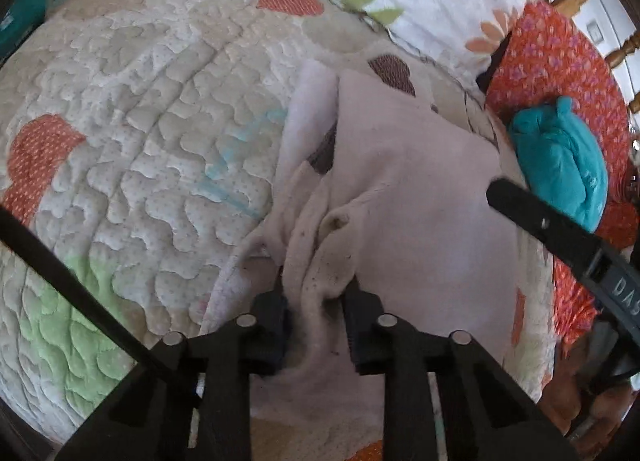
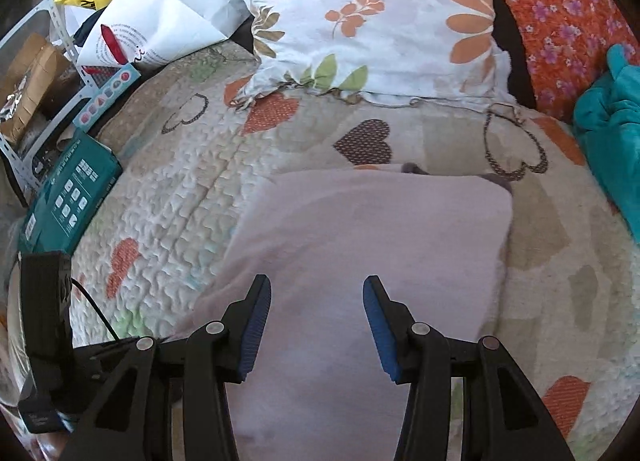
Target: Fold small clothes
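Cloth [image 1: 400, 189] bunch, seemingly tool-gripped [image 1: 316, 289].

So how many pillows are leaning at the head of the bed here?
2. A white floral pillow stands behind the pale pink garment, and an orange floral pillow stands to its right, partly behind the teal cloth. More could be hidden beyond the frame.

right tongs [image 2: 316, 325] open over pale pink cloth [image 2: 360, 245] | floral pillow [image 2: 372, 17] 12 o'clock | teal box [image 2: 68, 197] 9 o'clock
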`<move>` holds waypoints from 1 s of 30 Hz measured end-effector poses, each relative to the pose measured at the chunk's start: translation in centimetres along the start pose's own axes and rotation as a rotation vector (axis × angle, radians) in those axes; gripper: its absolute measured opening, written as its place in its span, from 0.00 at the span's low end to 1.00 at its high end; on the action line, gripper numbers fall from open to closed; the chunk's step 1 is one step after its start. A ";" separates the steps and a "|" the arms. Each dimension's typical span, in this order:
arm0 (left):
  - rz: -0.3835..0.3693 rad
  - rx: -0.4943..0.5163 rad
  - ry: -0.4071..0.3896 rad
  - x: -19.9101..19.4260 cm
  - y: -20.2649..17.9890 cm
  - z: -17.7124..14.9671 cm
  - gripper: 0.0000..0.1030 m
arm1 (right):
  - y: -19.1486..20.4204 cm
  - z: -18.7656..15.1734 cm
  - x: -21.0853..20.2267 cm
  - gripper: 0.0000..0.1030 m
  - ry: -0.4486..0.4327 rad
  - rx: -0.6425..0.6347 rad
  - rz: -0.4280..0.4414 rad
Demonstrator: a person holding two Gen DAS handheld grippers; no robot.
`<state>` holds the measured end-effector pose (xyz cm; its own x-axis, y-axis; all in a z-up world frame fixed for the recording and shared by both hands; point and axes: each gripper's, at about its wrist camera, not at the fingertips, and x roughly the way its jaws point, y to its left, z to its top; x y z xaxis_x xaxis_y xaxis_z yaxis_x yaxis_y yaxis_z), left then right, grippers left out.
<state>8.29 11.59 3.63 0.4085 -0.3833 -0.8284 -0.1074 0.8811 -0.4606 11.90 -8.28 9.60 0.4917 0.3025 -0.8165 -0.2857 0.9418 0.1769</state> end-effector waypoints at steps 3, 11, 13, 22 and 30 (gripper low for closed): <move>-0.065 -0.037 -0.022 -2.2 1.2 -0.6 0.09 | -0.2 0.0 -0.5 0.51 -0.006 -0.016 0.015; -0.035 -0.056 0.004 -2.1 2.6 -1.9 0.09 | 4.1 2.3 2.9 0.51 0.029 -0.106 0.069; -0.024 -0.038 -0.005 -2.1 1.9 -1.9 0.09 | 5.7 3.1 5.1 0.51 0.068 -0.126 0.071; -0.023 -0.037 -0.004 -2.4 2.2 -2.2 0.09 | 9.9 4.4 9.4 0.04 0.145 -0.229 -0.063; -0.042 0.018 0.017 -3.5 1.7 -2.4 0.09 | 10.9 6.0 11.1 0.01 0.166 -0.160 0.090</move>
<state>4.52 13.75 4.96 0.3971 -0.4241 -0.8139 -0.0745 0.8690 -0.4891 19.14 6.17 5.76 0.3200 0.3434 -0.8830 -0.4553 0.8730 0.1745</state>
